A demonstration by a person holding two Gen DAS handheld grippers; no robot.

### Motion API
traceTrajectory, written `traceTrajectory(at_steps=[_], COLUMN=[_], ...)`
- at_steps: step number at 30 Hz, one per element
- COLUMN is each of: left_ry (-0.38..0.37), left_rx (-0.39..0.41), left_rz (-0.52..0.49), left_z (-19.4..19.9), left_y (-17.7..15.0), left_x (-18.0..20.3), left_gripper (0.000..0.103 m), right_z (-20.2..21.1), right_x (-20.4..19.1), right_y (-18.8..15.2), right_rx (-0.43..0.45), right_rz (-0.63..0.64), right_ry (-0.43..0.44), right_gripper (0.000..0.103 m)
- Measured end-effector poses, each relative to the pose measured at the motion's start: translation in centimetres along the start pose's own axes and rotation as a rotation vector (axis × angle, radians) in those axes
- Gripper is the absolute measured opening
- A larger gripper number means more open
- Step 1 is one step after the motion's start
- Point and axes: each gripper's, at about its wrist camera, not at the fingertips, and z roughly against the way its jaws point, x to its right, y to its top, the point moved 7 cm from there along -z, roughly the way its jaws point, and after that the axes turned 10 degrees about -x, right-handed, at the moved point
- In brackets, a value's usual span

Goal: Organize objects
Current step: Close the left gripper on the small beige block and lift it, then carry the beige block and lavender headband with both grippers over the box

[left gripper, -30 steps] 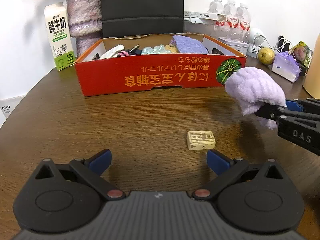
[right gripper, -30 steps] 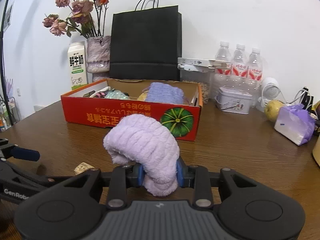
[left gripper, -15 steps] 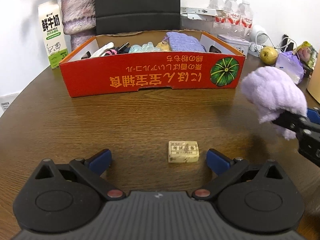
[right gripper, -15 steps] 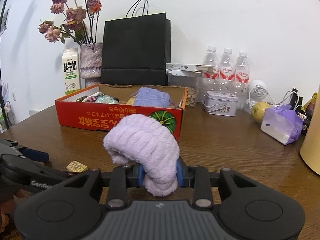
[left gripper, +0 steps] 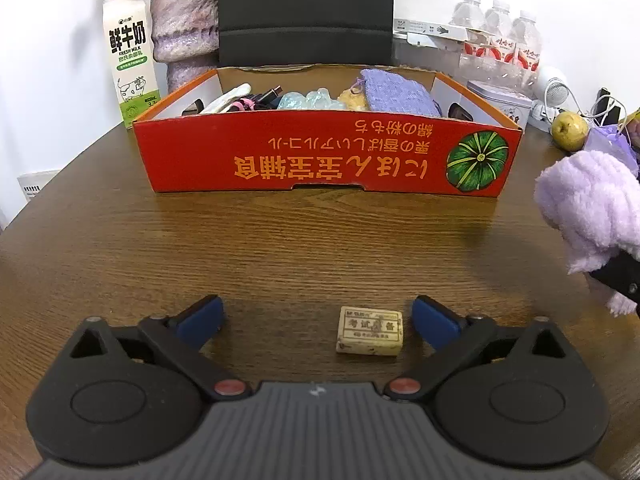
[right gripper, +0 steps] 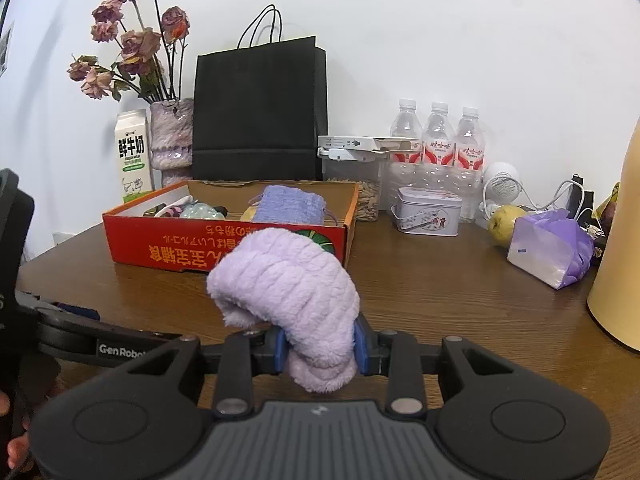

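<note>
A small cream eraser [left gripper: 369,331] with printed characters lies on the brown table between the fingers of my left gripper [left gripper: 318,316], nearer the right finger. Those jaws stand wide and are closing; the pads do not touch the eraser. My right gripper [right gripper: 320,346] is shut on a fluffy lilac cloth [right gripper: 286,280], held above the table; the same lilac cloth [left gripper: 588,208] shows at the right edge of the left wrist view. A red cardboard box [left gripper: 328,164] with several items inside, among them a purple knitted piece [left gripper: 396,90], stands behind the eraser.
Behind the red box [right gripper: 224,248] stand a milk carton [left gripper: 130,58], a vase [left gripper: 184,20] of dried flowers and a black paper bag [right gripper: 258,112]. To the right are water bottles [right gripper: 438,140], a tin [right gripper: 428,216], a pear [right gripper: 506,220], a purple pouch [right gripper: 552,246] and a yellow container [right gripper: 618,280].
The left gripper has moved forward so the eraser now lies between its fingers, which have narrowed slightly. The right gripper with the cloth has shifted right and farther from the box.
</note>
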Motion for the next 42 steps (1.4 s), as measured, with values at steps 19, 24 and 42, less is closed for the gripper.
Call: traceTrajectory(at_steps=[19,24,42], left_ry=[-0.062,-0.059,-0.070], left_rx=[0.044,0.063,0.170], left_rz=[-0.020,-0.025,-0.015], left_z=[1.5,2.1,6.0], left_y=[-0.3,-0.3,-0.5], left_x=[0.1,-0.4,-3.1], left_gripper=[0.031,0.031,0.031], right_z=[0.0,0.1,0.9], right_x=[-0.6,-0.6,-4.1], right_y=[-0.2,-0.2,-0.3], right_rx=[0.004,0.007,0.027], right_rz=[0.016,0.017,0.060], right_ry=[0.005,0.004,0.017], right_gripper=[0.031,0.031,0.031])
